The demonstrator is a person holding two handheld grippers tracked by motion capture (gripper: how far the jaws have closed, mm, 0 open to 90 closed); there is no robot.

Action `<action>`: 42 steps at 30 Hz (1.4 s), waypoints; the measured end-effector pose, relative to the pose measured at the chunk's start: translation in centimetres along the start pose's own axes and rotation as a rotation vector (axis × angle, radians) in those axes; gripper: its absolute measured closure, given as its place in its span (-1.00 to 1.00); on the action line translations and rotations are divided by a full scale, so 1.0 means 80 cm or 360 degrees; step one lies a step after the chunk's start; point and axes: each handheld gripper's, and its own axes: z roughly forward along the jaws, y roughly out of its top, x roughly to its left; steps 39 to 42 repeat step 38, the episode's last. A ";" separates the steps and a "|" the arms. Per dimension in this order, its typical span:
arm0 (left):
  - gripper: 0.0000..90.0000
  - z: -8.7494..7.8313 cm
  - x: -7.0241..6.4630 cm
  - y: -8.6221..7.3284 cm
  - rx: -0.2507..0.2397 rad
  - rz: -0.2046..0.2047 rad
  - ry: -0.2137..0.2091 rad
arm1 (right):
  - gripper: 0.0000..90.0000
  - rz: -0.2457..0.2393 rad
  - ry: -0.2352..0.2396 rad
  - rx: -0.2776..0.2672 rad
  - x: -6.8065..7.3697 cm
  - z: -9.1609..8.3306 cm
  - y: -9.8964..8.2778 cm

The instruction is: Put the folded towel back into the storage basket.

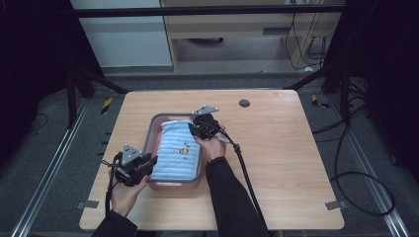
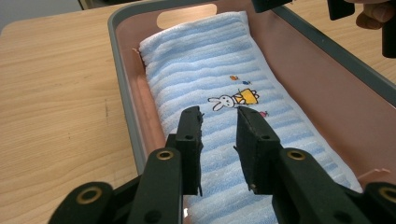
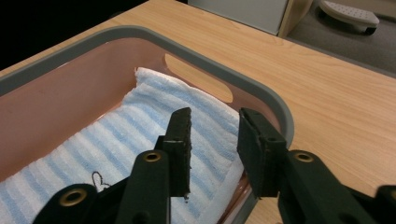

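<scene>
The folded blue striped towel (image 1: 175,153) lies flat inside the pink basin (image 1: 154,129) on the tabletop (image 1: 276,163). Judged step: gripping the towel ends; each pinch should take the full folded thickness. The left gripper (image 2: 219,135) hovers over the near end, the right gripper (image 3: 212,140) over the far corner; both sets of fingers stand narrowly apart, empty.

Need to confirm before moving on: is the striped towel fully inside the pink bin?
Yes. The towel lies flat on the floor of the bin, all edges below its grey rim; nothing drapes over.
</scene>
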 end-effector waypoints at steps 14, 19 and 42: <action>0.26 -0.016 0.008 0.010 -0.0093 0.0012 -0.0042 | -0.31 0.0024 -0.0038 -0.0162 -0.020 -0.060 -0.002; 0.06 -0.017 0.013 0.011 -0.0113 0.0017 -0.0048 | -0.38 0.0045 -0.0049 -0.0199 -0.039 -0.095 -0.011; -0.27 -0.014 0.035 0.005 -0.0139 0.0049 -0.0034 | -0.50 0.0155 -0.0199 -0.0194 -0.111 -0.202 -0.095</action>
